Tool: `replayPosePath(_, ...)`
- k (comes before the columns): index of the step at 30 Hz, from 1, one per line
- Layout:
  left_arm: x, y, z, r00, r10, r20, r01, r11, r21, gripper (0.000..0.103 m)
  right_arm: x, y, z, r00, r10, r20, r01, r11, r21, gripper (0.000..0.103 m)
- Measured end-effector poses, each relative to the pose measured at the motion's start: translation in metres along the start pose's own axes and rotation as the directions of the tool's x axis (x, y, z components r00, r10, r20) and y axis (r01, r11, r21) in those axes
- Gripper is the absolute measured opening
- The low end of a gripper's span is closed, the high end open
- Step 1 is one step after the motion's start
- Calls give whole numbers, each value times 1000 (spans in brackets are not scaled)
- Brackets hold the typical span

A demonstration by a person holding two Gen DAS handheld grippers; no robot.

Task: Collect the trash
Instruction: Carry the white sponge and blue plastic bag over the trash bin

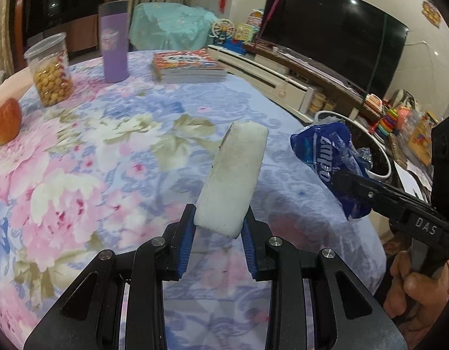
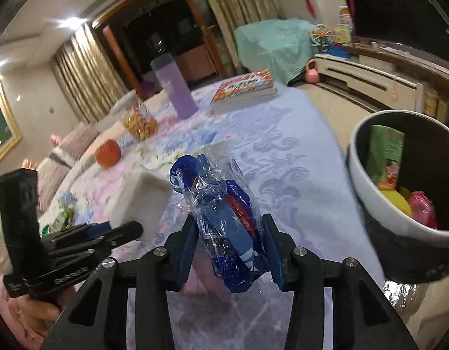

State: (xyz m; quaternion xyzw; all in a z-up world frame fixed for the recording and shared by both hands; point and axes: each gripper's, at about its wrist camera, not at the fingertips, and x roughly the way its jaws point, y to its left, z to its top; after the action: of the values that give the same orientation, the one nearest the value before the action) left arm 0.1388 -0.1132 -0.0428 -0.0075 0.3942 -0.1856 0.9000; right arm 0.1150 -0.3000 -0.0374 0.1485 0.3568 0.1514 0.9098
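Floral cloth in pink, blue and cream covers the round table [image 1: 113,151] in front of us, with a dark television [image 1: 329,35] on the wall side beyond it. Our left gripper [image 1: 218,227] pinches a white foam block [image 1: 233,175] by its lower end, and the block stands up tilted above the cloth. Off to the side, our right gripper [image 2: 230,248] has its blue pads pressed on a crumpled blue plastic wrapper [image 2: 221,213], held clear of the table. Just past the table's edge sits the trash bin [image 2: 367,204], white rim, dark inside, with a green carton [image 2: 385,151] and yellow and pink scraps already in it. Farther back on the cloth we see an apple [image 1: 5,125], a jar of snacks [image 1: 51,73], a purple tumbler [image 1: 113,43] and a stack of books [image 1: 189,67].
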Motion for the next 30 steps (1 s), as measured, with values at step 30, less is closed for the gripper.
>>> replayPosePath(30, 19, -108, 26, 994, -110, -7, 109, 975, 194, 29, -72, -76, -5, 983, -142, 116, 118, 974, 195, 44)
